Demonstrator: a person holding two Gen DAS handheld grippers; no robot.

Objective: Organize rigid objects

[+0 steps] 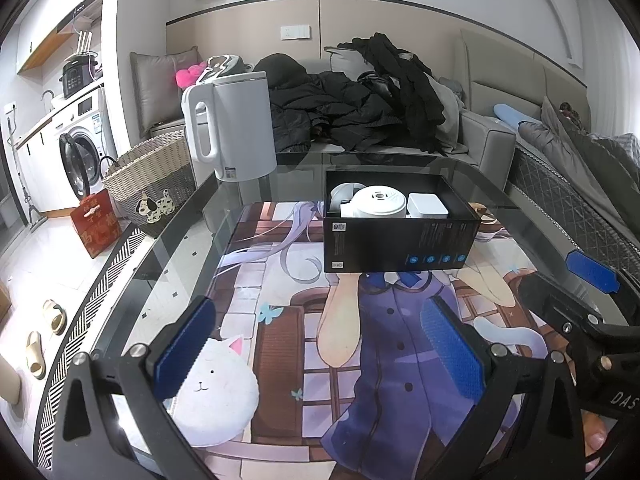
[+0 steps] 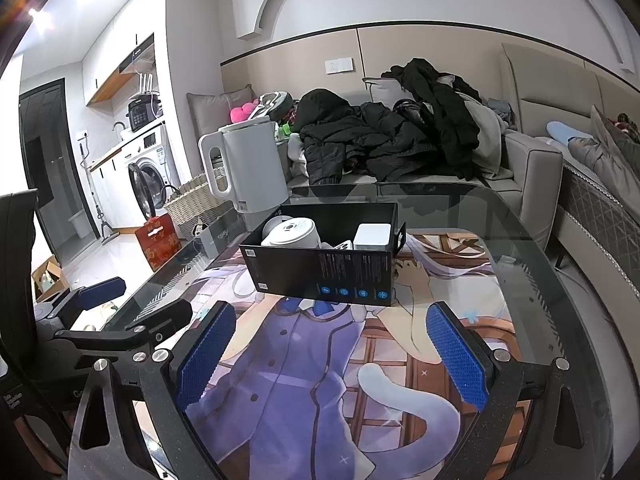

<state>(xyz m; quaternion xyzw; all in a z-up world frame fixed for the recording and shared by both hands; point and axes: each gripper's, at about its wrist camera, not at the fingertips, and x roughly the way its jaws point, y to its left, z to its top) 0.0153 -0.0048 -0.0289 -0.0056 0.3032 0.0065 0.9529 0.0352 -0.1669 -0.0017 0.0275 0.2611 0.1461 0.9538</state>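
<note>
We've got the glass table (image 1: pixel 188 216) out in front of both grippers, with a big anime-print mat (image 1: pixel 280 320) lying right under the fingers. Past that, off to the far left of our grippers, there's a white kettle (image 1: pixel 236 128) standing upright near the table's back edge.

Dead ahead of the left gripper (image 1: pixel 320 350), a bit beyond its fingertips, sits the open black box (image 1: pixel 400 240) on the mat. Inside it we can see a white round gadget (image 1: pixel 378 202) and a white square block (image 1: pixel 426 206) just beside it on the right, plus something grey tucked behind on the left that we can't make out.

Left gripper's blue pads are spread wide with nothing between them. Same deal with the right gripper (image 2: pixel 332 354): wide apart, empty, box ahead of it and slightly left.
</note>
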